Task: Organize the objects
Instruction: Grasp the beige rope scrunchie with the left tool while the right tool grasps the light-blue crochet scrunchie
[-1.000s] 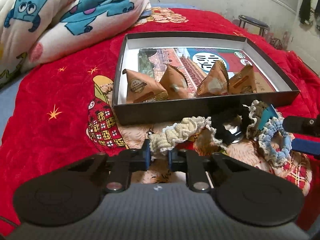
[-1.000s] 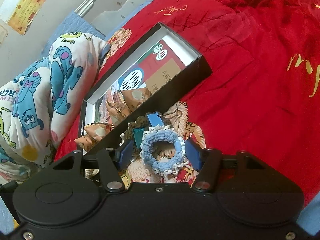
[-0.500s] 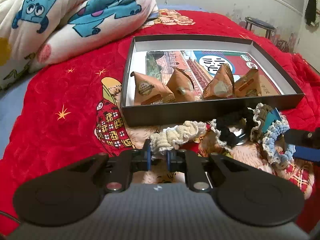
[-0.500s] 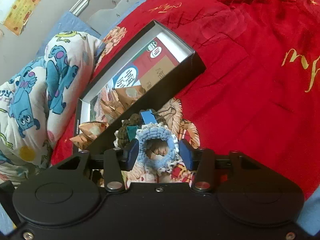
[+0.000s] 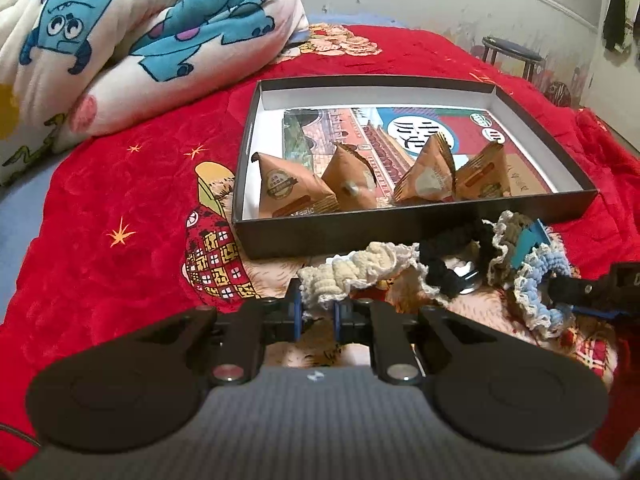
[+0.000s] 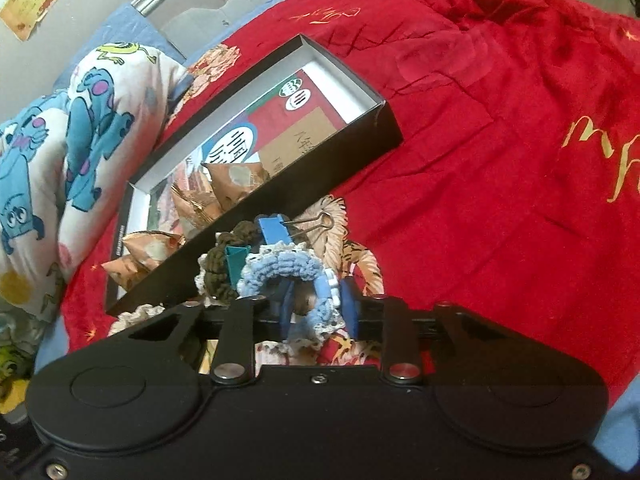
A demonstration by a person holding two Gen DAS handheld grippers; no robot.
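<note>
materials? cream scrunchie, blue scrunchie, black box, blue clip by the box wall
Cream knitted scrunchie: soft yarn, ribbed loops with a lacy edge, matte.
Light blue knitted scrunchie: same looped yarn, white lace trim.
Black shallow box: looks like cardboard, thin straight walls, white matte inside.
Blue binder clip: probably painted metal, smooth body with bare wire handles.

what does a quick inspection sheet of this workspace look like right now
surface: red blanket over the bed
job's things: black box holding four tan pyramid packets; cream scrunchie, black scrunchie, olive scrunchie, blue scrunchie; blue binder clip and teal binder clip
clutter: monster-print quilt
grippers: left claw shut on cream scrunchie; right claw just closed on blue scrunchie
cables: nothing seen
surroundings: stool, scuffed wall
</note>
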